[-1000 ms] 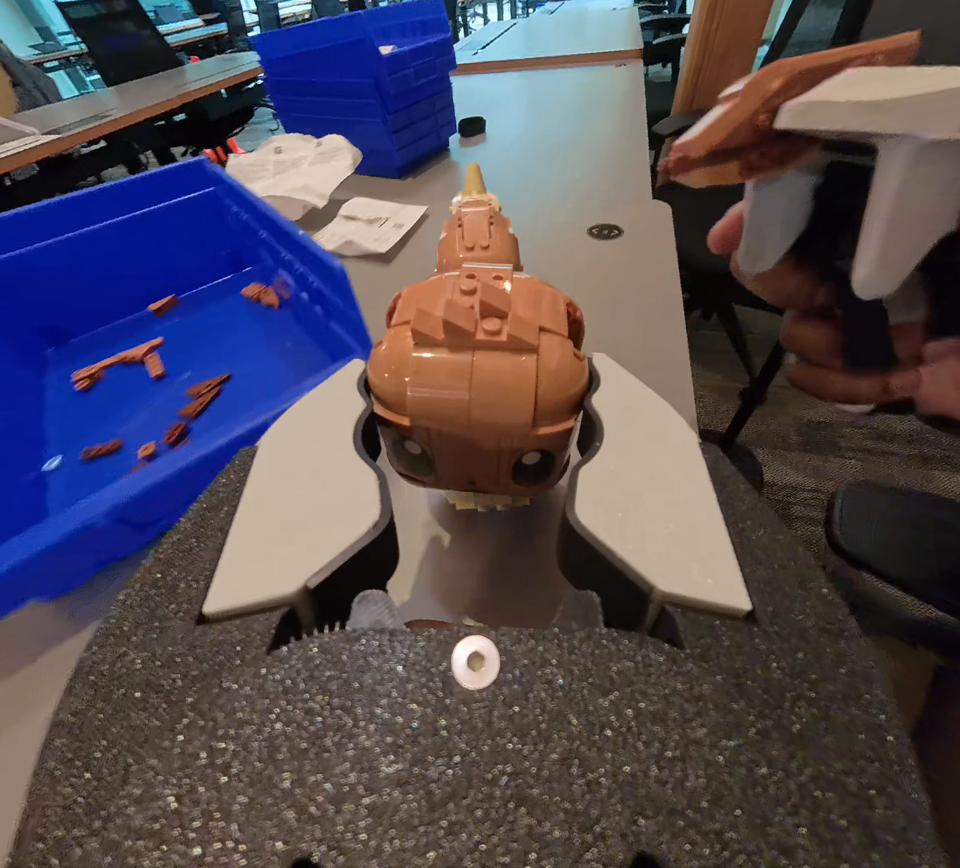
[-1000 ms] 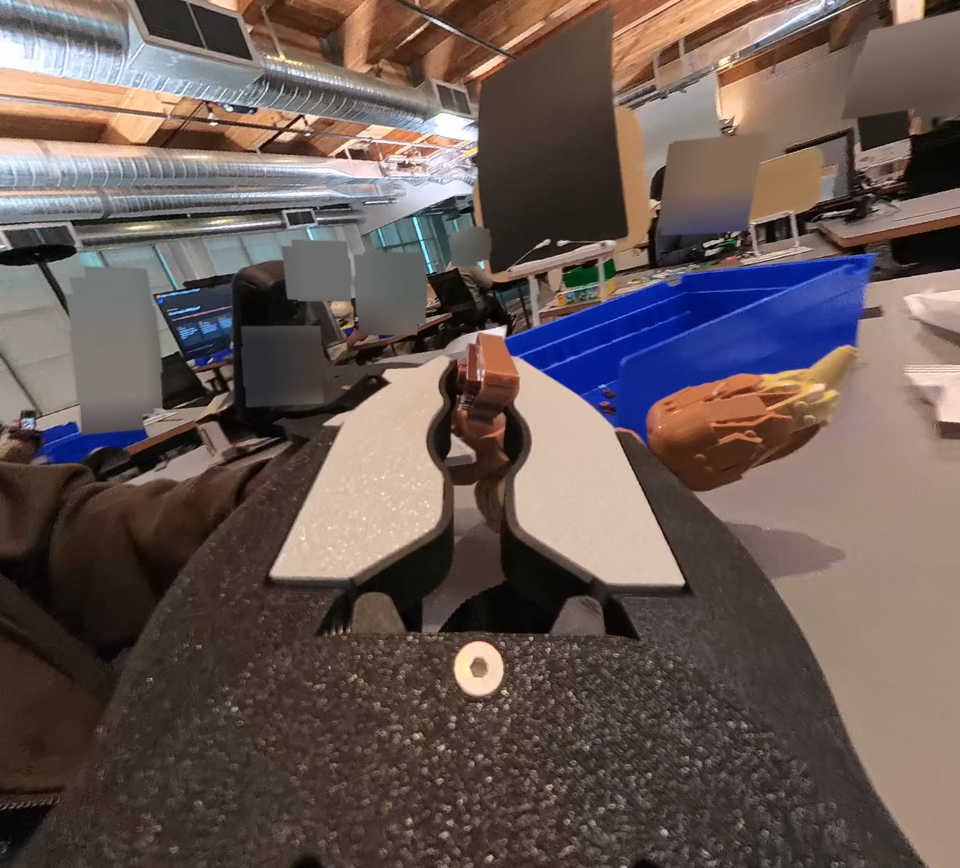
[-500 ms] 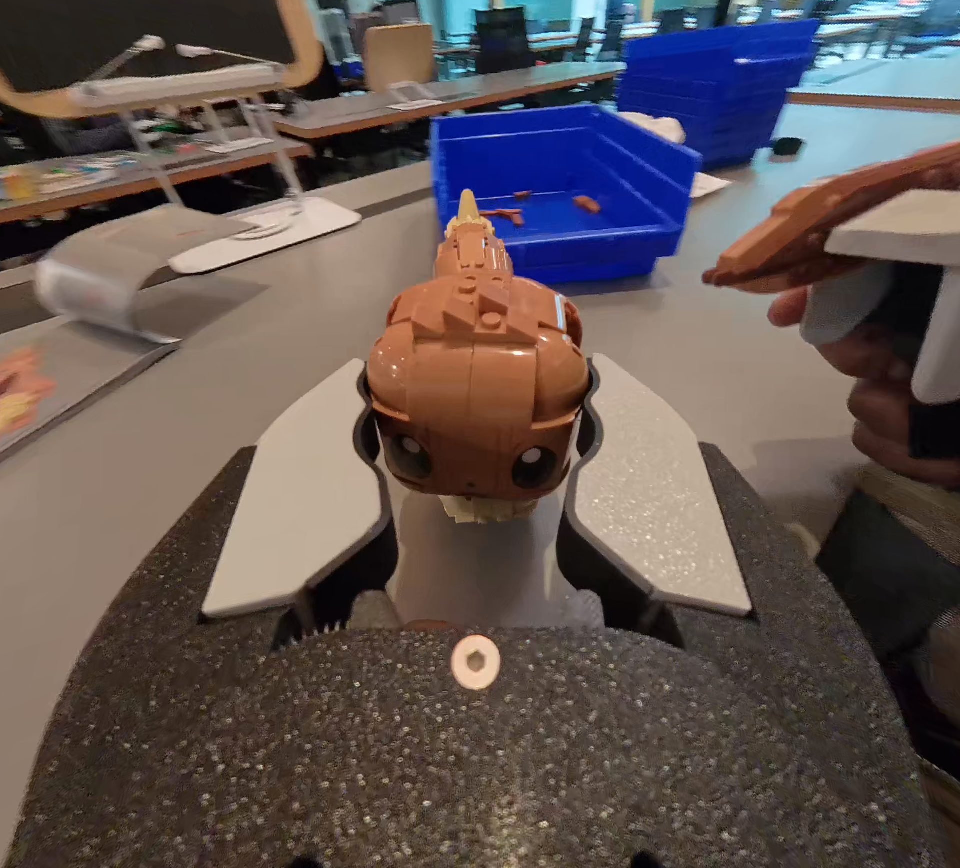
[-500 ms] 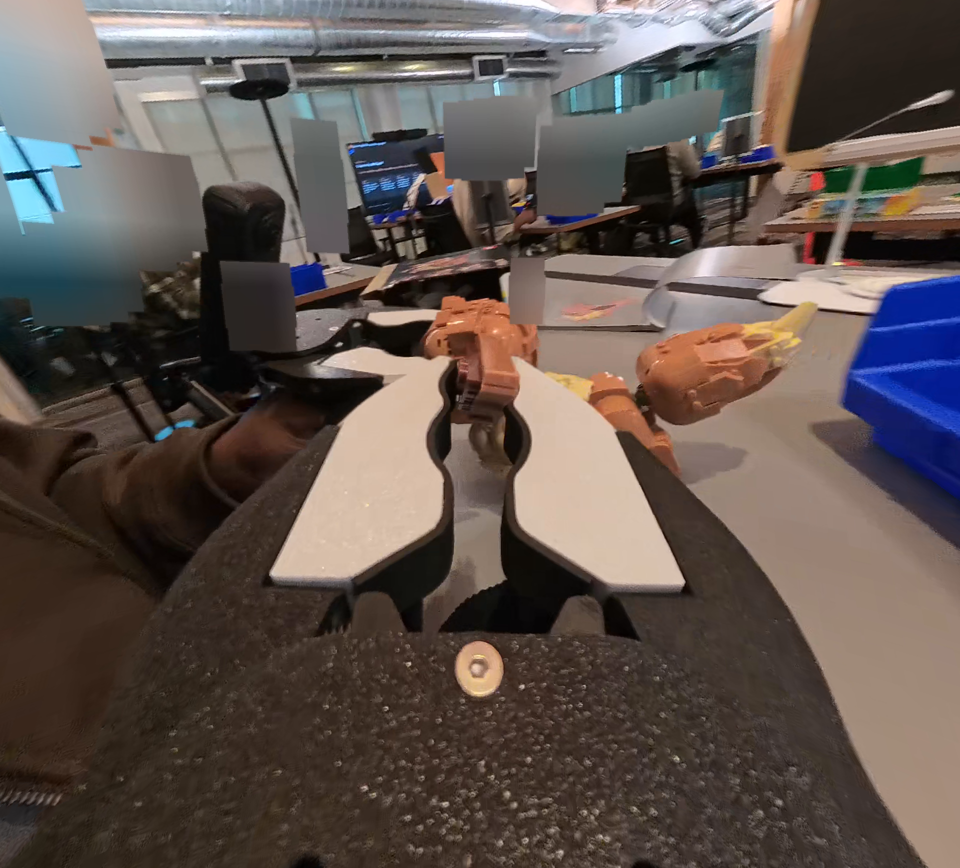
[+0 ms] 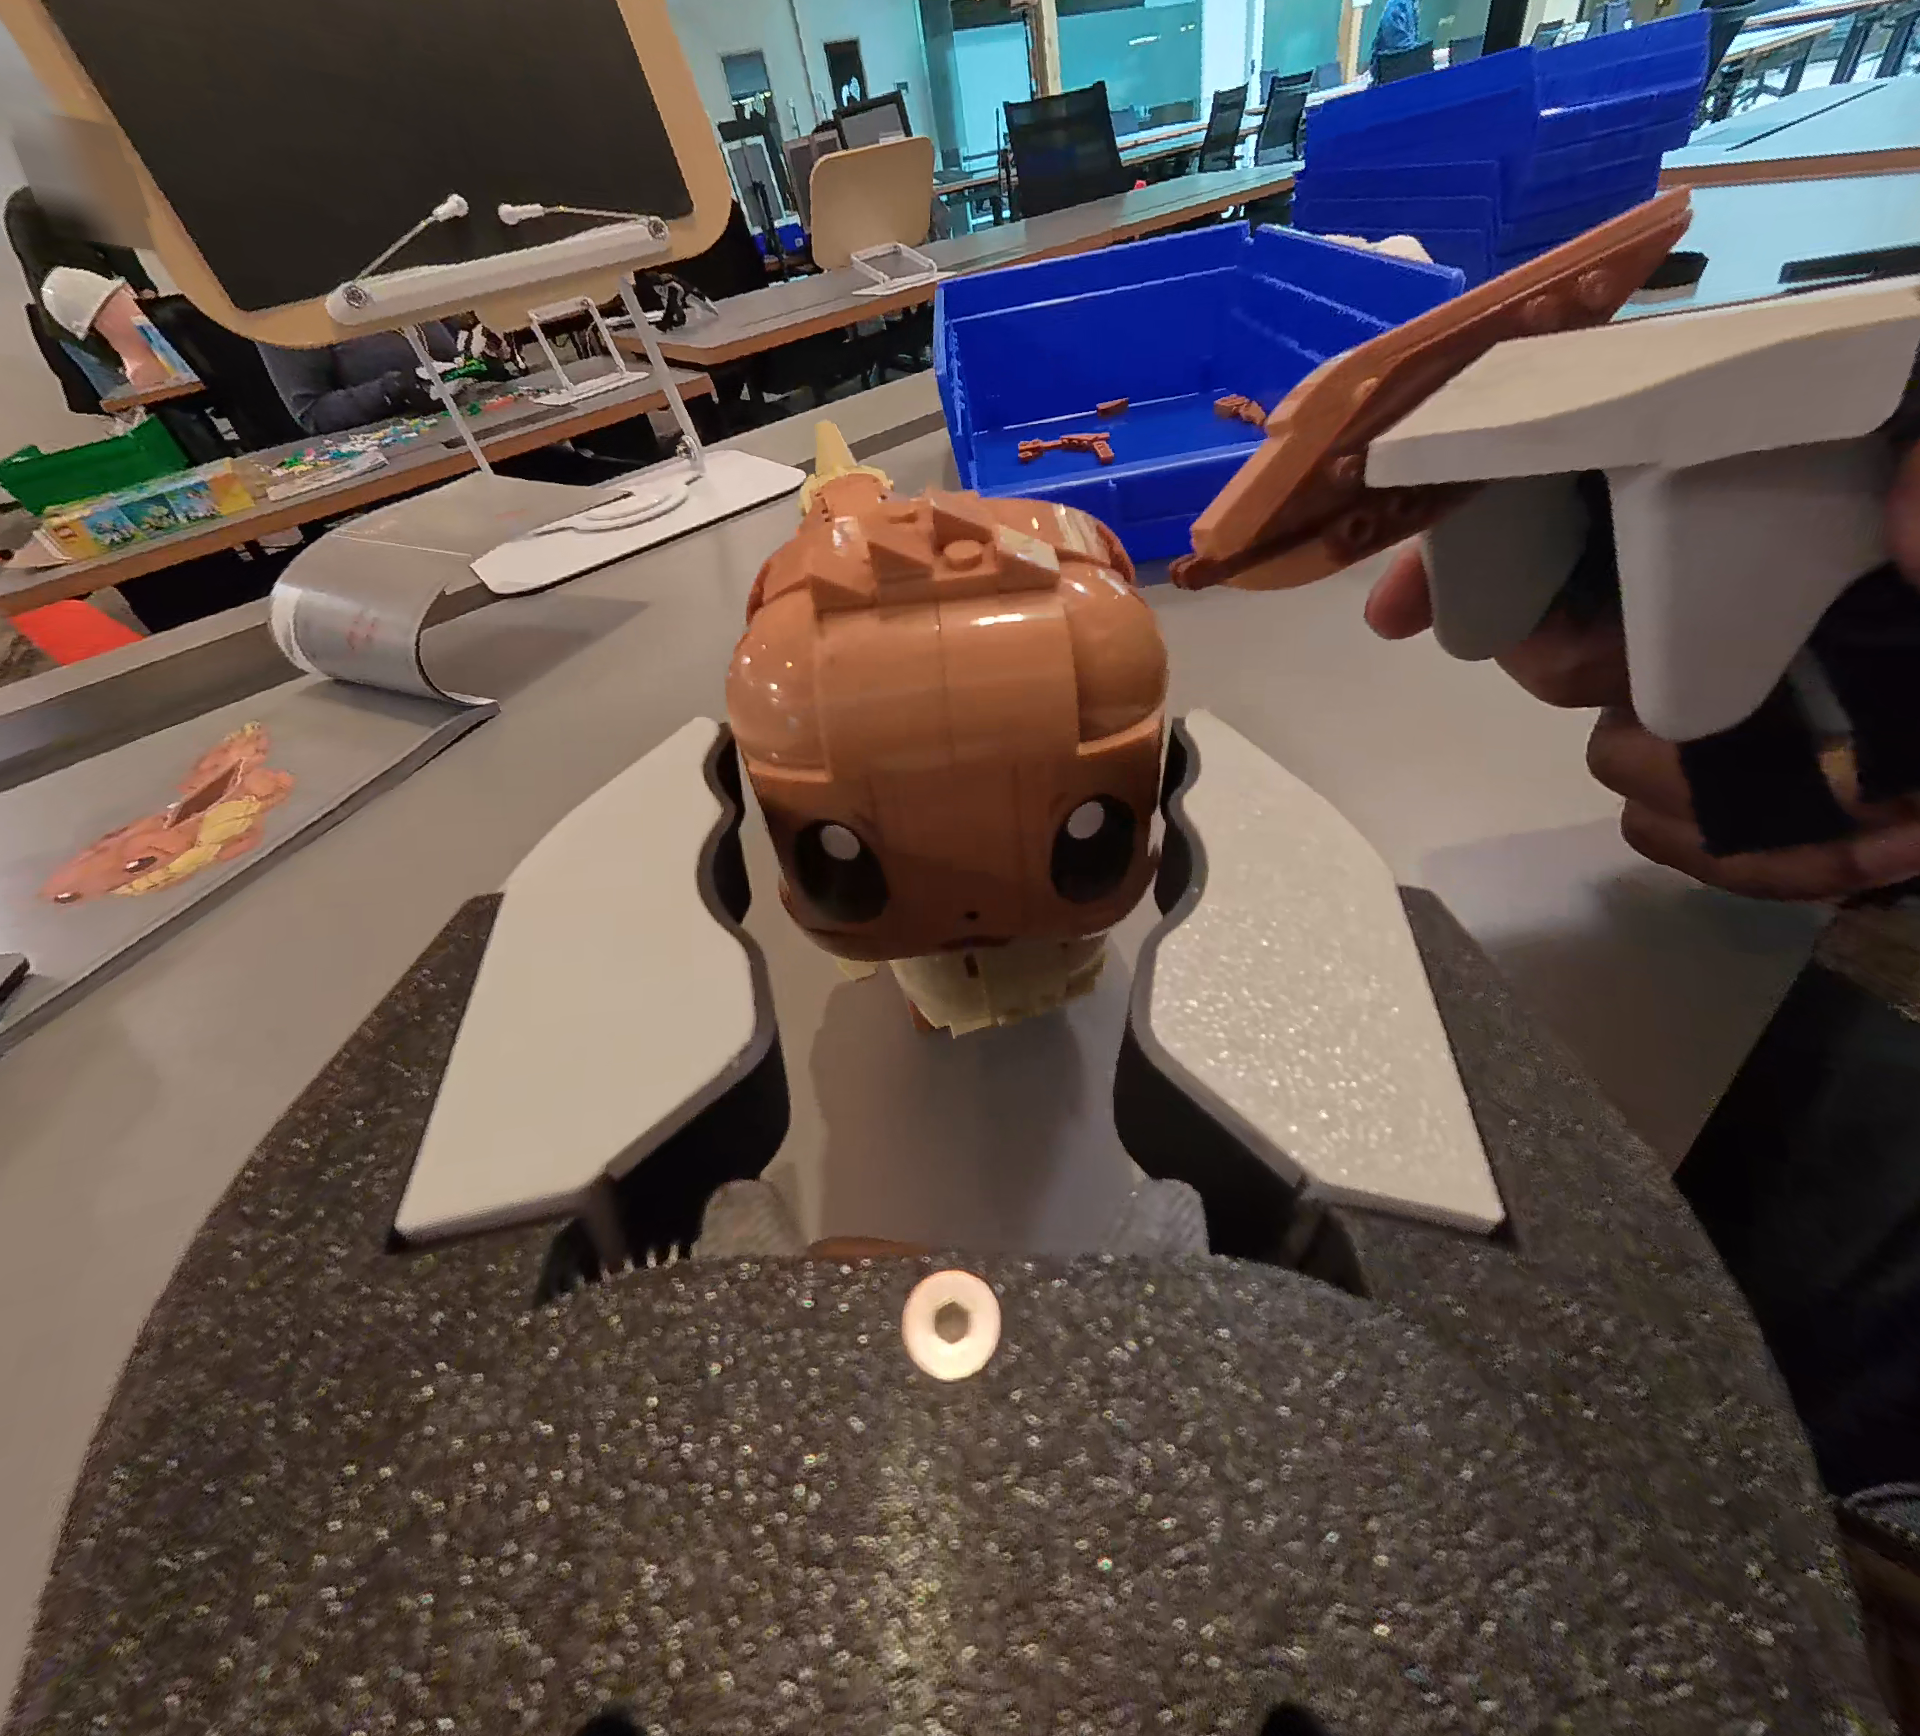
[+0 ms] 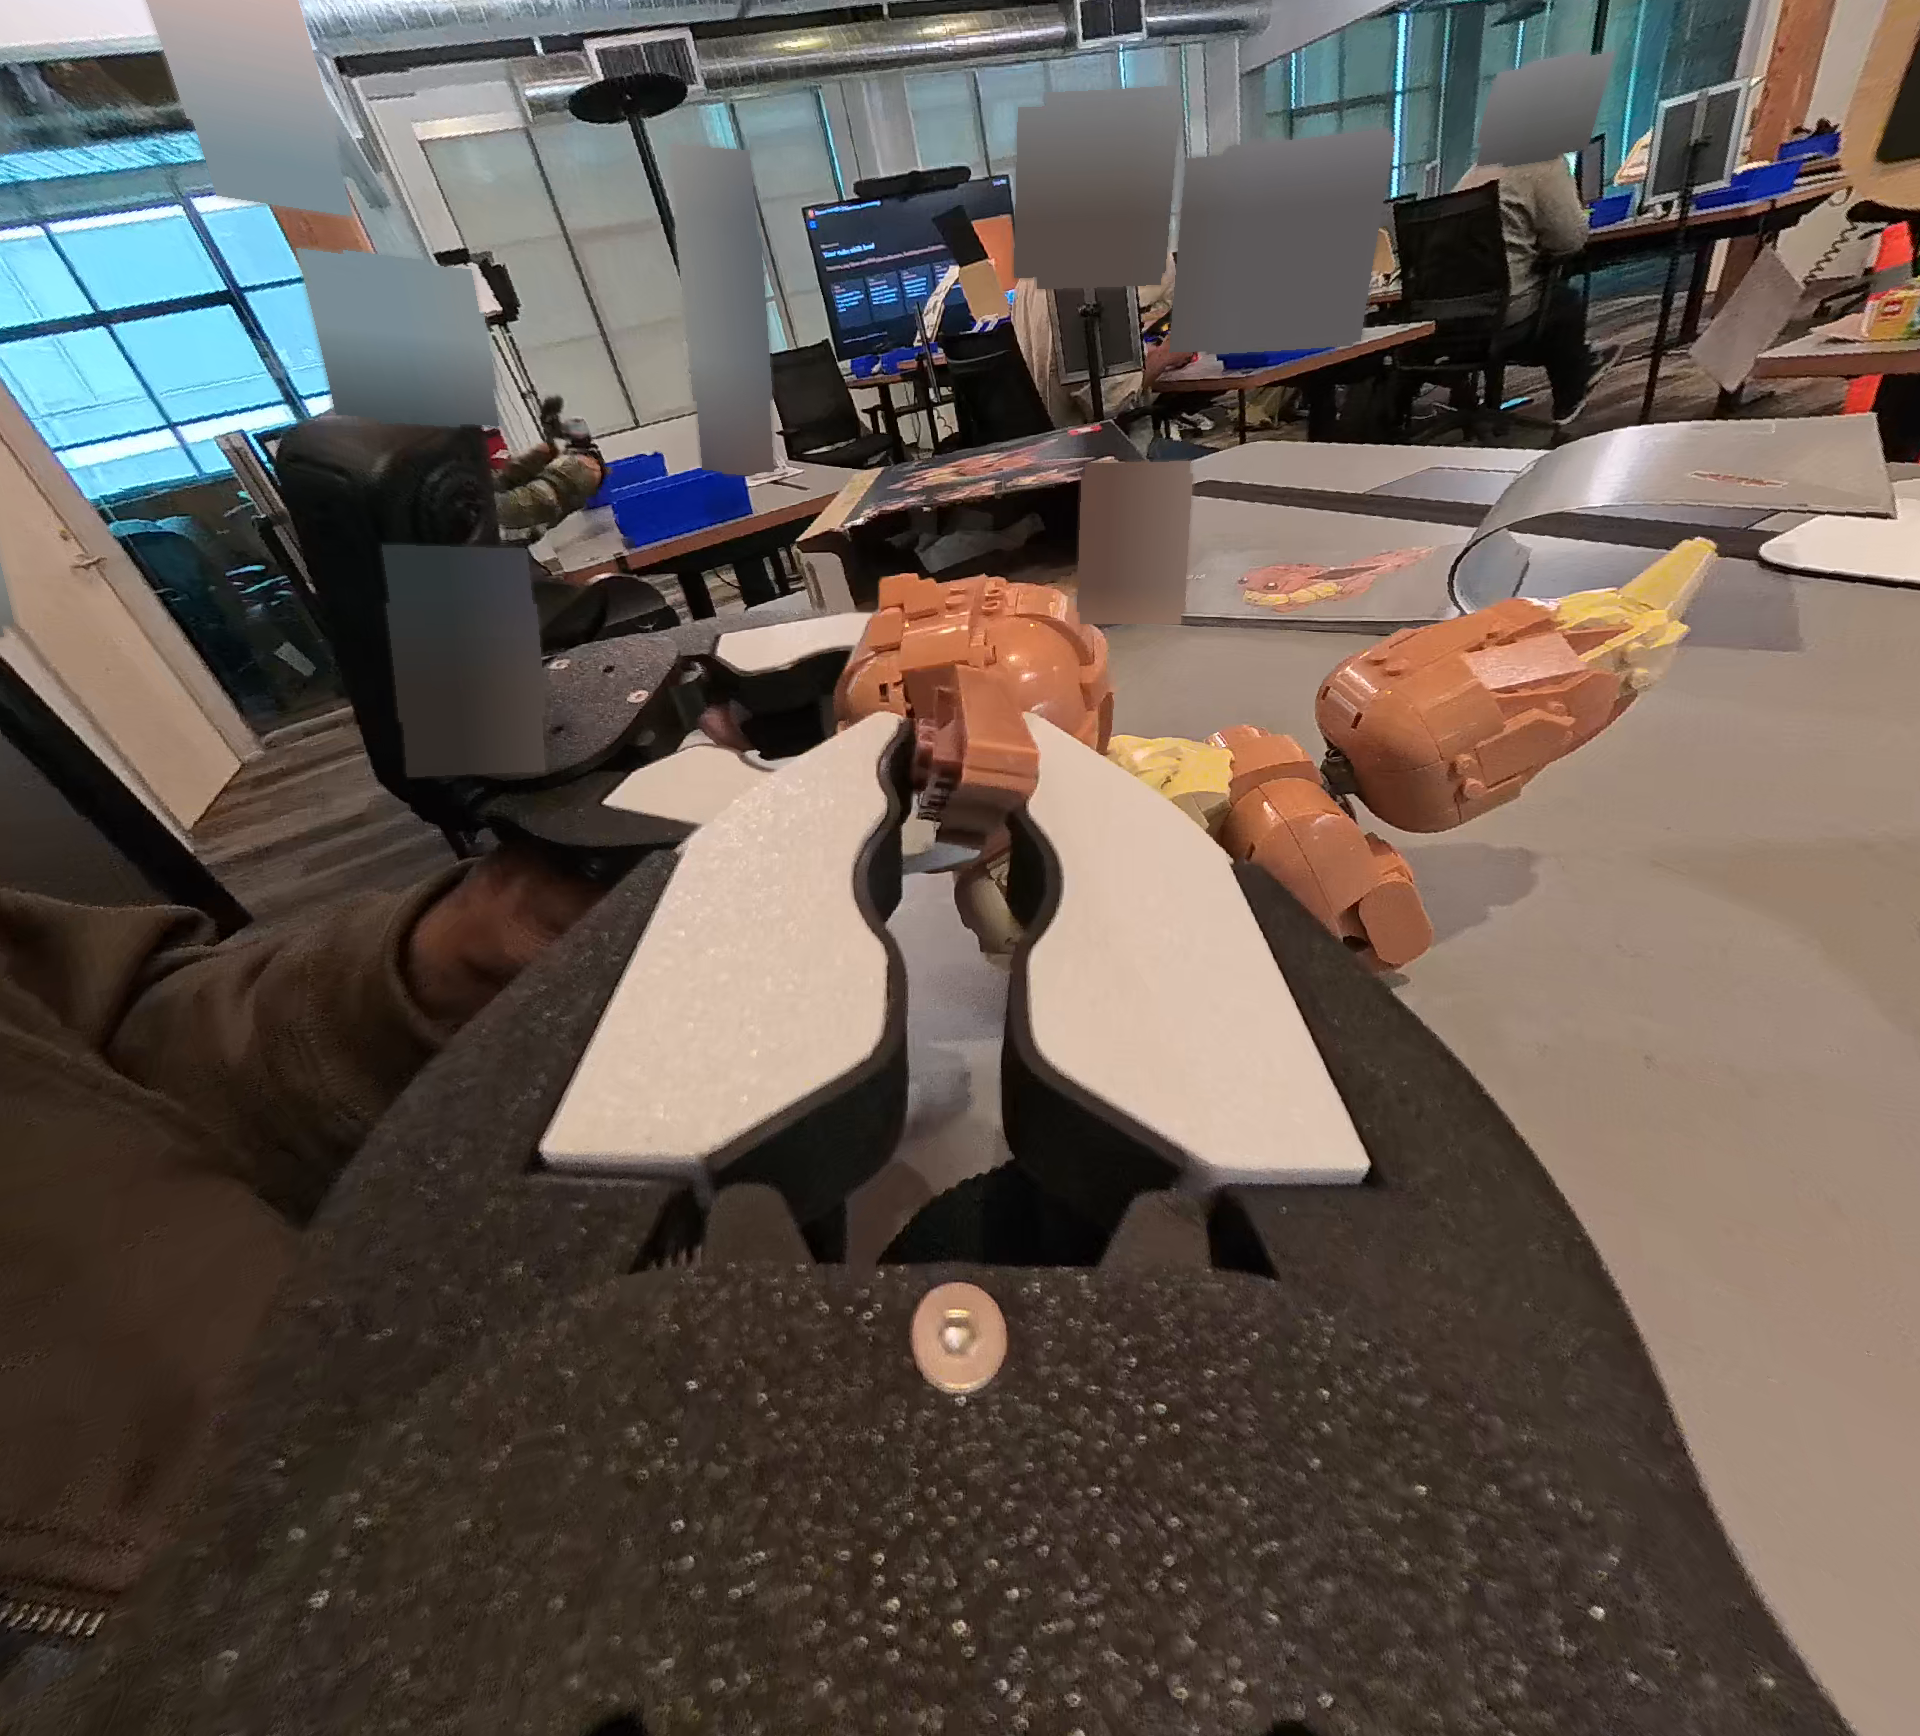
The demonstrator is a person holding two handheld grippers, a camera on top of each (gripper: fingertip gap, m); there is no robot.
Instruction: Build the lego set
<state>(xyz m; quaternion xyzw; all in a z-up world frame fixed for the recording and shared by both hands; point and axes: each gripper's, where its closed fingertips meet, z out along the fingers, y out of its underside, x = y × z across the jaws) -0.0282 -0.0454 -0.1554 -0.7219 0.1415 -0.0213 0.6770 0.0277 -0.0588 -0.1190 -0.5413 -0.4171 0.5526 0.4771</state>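
A brown lego creature with a round head [image 5: 951, 710], big dark eyes and a cream-tipped tail [image 6: 1486, 699] is held above the grey table. My left gripper [image 5: 951, 782] is shut on the head's sides, face towards the camera. My right gripper [image 6: 961, 756] is shut on a flat brown ear piece [image 6: 971, 751]. In the left wrist view the ear piece [image 5: 1434, 398] is level with the top of the head and just to its right, apart from it. In the right wrist view the head [image 6: 1039, 647] lies just behind the ear piece.
A blue bin [image 5: 1039, 336] with a few loose brown pieces stands behind the model, with stacked blue bins [image 5: 1507, 138] beyond. An open instruction booklet [image 5: 208, 813] lies at the left. A dark board on a white stand [image 5: 343, 24] rises at the back left.
My left gripper has swung the model round to the left, and the head now tilts face-up towards the camera. My right gripper has carried the ear piece closer to the head.
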